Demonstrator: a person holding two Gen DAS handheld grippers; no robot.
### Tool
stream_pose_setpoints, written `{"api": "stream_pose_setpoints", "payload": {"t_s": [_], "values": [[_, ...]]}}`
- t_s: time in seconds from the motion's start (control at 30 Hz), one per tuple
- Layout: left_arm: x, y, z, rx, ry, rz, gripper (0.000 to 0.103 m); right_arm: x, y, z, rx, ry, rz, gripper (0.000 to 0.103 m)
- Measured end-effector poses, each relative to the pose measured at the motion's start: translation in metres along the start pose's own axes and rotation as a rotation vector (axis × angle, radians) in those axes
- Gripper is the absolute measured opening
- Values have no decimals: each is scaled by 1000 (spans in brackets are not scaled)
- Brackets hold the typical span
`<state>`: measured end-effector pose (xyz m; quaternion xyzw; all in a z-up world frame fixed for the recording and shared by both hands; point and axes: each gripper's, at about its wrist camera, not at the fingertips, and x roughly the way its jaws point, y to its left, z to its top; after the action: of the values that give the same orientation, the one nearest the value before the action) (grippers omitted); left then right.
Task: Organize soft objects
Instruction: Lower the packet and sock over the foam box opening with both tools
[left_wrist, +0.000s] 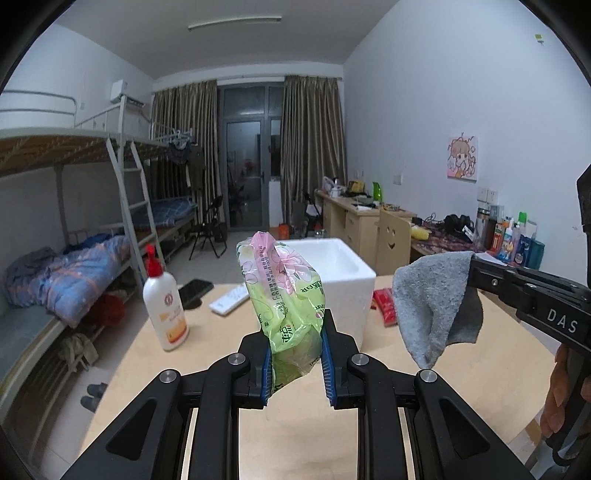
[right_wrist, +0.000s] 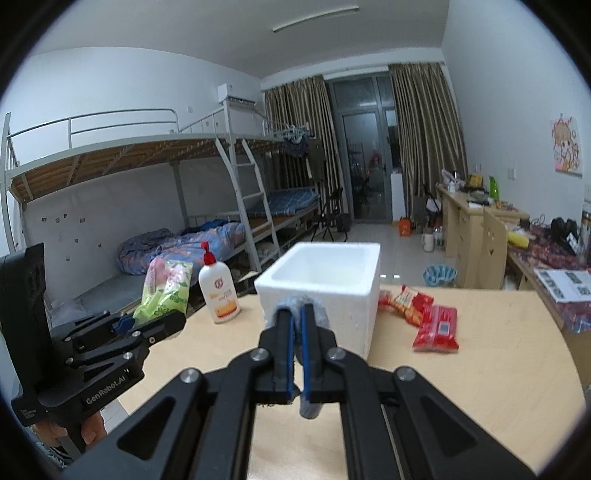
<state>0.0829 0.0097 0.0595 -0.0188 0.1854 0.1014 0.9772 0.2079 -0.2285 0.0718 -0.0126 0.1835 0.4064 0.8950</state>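
Note:
My left gripper is shut on a green and pink plastic tissue pack and holds it upright above the wooden table, in front of the white foam box. It also shows in the right wrist view. My right gripper is shut on a grey cloth; the cloth hangs from the jaws in the left wrist view, to the right of the box. The open foam box stands just beyond the right gripper.
A white lotion bottle with a red cap stands left of the box. Red snack packs lie to its right. A white remote and a dark phone lie on the table. Bunk beds stand left, desks right.

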Motion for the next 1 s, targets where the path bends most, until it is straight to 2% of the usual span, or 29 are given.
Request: {"api": "stream_pose_setpoints", "payload": {"t_s": [0.47, 1.0], "values": [[-8, -8, 19, 26, -17, -19, 23, -6, 0, 12, -16, -41, 3, 6], [6, -5, 42, 22, -28, -10, 23, 7, 0, 28, -38, -54, 19, 6]]}}
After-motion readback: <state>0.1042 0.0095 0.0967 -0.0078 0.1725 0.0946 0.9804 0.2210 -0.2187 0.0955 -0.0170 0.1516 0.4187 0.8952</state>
